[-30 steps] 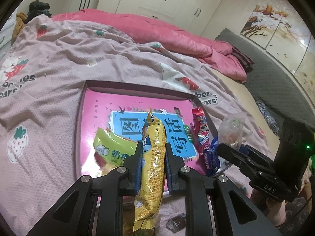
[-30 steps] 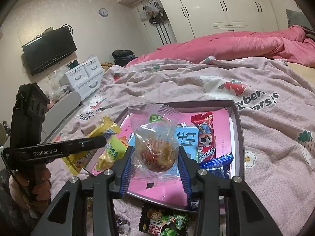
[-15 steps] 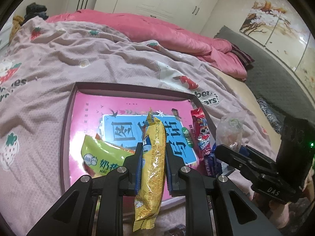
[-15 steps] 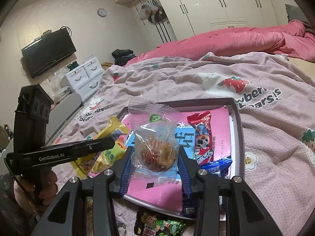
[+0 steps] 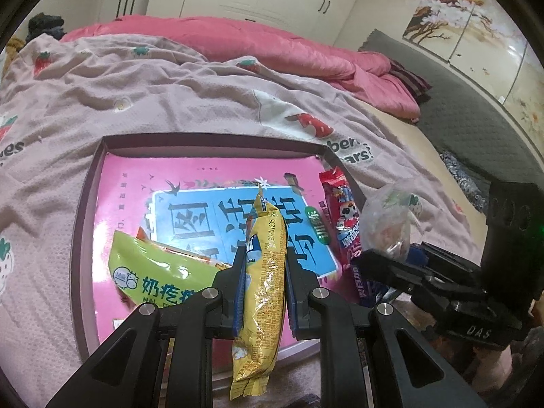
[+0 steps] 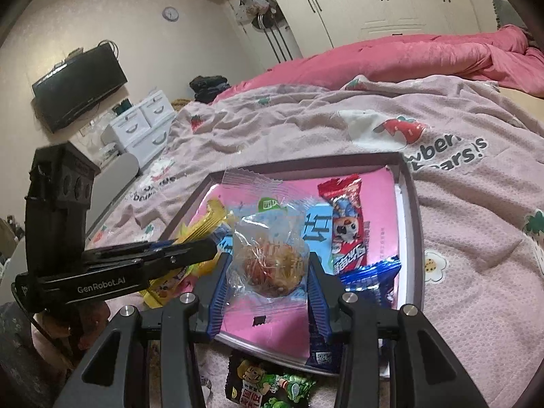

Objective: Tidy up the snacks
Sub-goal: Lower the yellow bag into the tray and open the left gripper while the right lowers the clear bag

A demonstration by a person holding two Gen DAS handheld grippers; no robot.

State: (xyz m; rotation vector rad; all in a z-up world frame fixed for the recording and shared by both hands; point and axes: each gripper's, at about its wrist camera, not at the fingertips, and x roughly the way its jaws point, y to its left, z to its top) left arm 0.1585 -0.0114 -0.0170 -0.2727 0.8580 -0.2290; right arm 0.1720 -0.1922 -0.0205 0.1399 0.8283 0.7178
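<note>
My left gripper is shut on a long yellow snack packet, held upright over the near side of a shallow tray lined with a pink book. My right gripper is shut on a clear bag holding a round pastry, also above the tray. In the tray lie a green packet, a red packet and a blue packet. From the right wrist camera the left gripper comes in from the left, and from the left wrist camera the right gripper shows at right.
The tray rests on a bed covered by a pink strawberry-print blanket. A dark green-and-black snack packet lies on the blanket just before the tray's near edge. A rose duvet is piled at the back. White drawers stand left of the bed.
The left gripper with the yellow packet has shifted further over the tray, which now looms larger. The right gripper and its pastry bag have barely moved.
</note>
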